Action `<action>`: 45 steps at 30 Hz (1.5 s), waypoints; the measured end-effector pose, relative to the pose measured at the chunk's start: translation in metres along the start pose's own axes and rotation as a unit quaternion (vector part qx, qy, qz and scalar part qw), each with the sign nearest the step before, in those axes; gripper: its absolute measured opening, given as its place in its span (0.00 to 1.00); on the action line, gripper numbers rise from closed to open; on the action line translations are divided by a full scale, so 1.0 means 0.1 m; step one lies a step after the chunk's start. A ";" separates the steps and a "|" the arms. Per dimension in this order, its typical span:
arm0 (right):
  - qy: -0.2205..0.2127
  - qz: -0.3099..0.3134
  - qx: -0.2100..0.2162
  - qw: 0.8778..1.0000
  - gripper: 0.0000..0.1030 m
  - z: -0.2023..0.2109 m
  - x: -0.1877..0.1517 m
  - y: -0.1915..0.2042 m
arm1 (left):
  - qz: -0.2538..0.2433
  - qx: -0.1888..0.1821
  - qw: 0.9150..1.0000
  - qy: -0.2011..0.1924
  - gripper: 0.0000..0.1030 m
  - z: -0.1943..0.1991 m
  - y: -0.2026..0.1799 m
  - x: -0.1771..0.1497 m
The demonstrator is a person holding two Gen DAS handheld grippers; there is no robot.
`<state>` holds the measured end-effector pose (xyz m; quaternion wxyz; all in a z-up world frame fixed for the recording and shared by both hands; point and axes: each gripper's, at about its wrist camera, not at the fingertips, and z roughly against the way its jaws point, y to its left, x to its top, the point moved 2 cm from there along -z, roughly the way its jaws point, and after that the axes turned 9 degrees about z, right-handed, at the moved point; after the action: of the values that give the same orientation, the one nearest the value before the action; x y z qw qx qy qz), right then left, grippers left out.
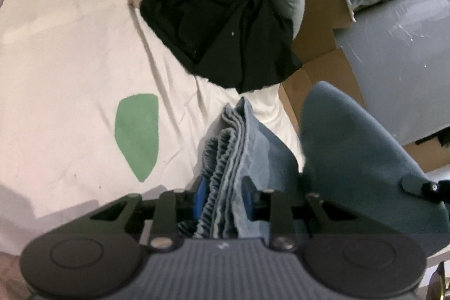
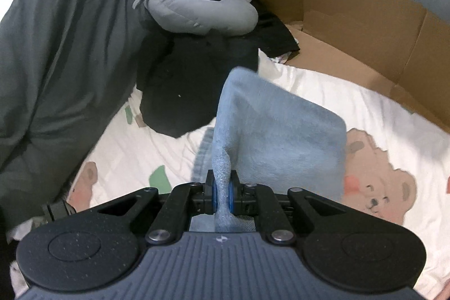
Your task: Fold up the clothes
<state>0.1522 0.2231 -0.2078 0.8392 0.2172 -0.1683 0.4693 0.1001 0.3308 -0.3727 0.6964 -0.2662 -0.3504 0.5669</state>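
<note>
I find no readable words, numbers or brand names in either view; the white bed sheet (image 2: 323, 92) carries only printed brown bears and green patches.

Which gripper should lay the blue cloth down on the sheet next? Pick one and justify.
Right. The right gripper is pinched shut on a thin fold, with the blue cloth hanging free over bare sheet. The left gripper clamps a thick bunched stack, better kept as anchor.

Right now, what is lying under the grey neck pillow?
Under the grey neck pillow lies a heap of black clothes, spreading onto the white printed sheet. What the heap itself covers cannot be seen.
</note>
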 end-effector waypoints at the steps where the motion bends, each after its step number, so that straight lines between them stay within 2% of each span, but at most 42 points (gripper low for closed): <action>1: -0.002 -0.001 0.000 1.000 0.06 -0.02 0.00 0.03 | -0.005 0.000 1.000 0.001 0.28 -0.01 -0.01 -0.01; 4: -0.007 0.008 -0.002 1.000 0.07 -0.10 -0.01 0.15 | -0.014 -0.002 1.000 0.005 0.28 -0.04 -0.04 -0.04; 6: -0.007 0.012 -0.002 1.000 0.07 -0.17 -0.03 0.22 | -0.011 -0.004 1.000 0.010 0.23 -0.07 -0.04 -0.07; 11: -0.003 0.012 0.004 1.000 0.07 -0.38 -0.12 0.35 | -0.004 0.000 1.000 0.019 0.23 -0.13 -0.01 -0.12; 17: 0.017 0.020 0.009 1.000 0.06 -0.65 -0.29 0.47 | -0.006 -0.001 1.000 0.026 0.19 -0.12 0.05 -0.11; 26: 0.029 0.023 0.009 0.999 0.06 -0.84 -0.49 0.56 | -0.007 -0.001 1.000 0.015 0.17 0.02 0.08 0.00; 28: 0.036 0.028 0.008 0.999 0.10 -0.86 -0.50 0.56 | 0.003 -0.002 1.000 0.005 0.17 0.12 0.10 0.07; 30: 0.047 0.024 0.018 0.998 0.25 -0.89 -0.50 0.57 | 0.011 -0.003 1.000 -0.004 0.18 0.21 0.13 0.14; 34: 0.059 0.000 0.044 0.997 0.26 -0.88 -0.55 0.55 | -0.005 0.009 1.000 -0.020 0.18 0.33 0.07 0.26; 35: 0.058 -0.004 0.050 0.997 0.28 -0.86 -0.56 0.54 | -0.010 0.013 1.000 -0.022 0.18 0.35 0.06 0.27; 36: 0.057 -0.006 0.053 0.997 0.34 -0.85 -0.57 0.52 | -0.016 0.017 0.999 -0.022 0.18 0.36 0.04 0.28; 37: 0.055 -0.008 0.054 0.997 0.36 -0.83 -0.59 0.50 | -0.019 0.018 0.999 -0.019 0.18 0.38 0.03 0.27; 40: 0.045 -0.016 0.048 0.998 0.38 -0.75 -0.64 0.38 | -0.026 0.020 0.999 -0.006 0.27 0.41 0.01 0.21; 41: 0.042 -0.020 0.046 0.998 0.38 -0.74 -0.66 0.31 | -0.027 0.020 0.999 0.000 0.32 0.41 0.00 0.18; 45: 0.031 -0.044 0.032 0.998 0.40 -0.69 -0.78 0.00 | -0.037 0.029 0.999 0.020 0.40 0.38 -0.02 0.07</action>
<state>0.1189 0.2038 -0.3045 0.8566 0.2365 -0.1174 0.4434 0.0723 0.3364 -0.3468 0.7314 -0.2444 -0.3295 0.5448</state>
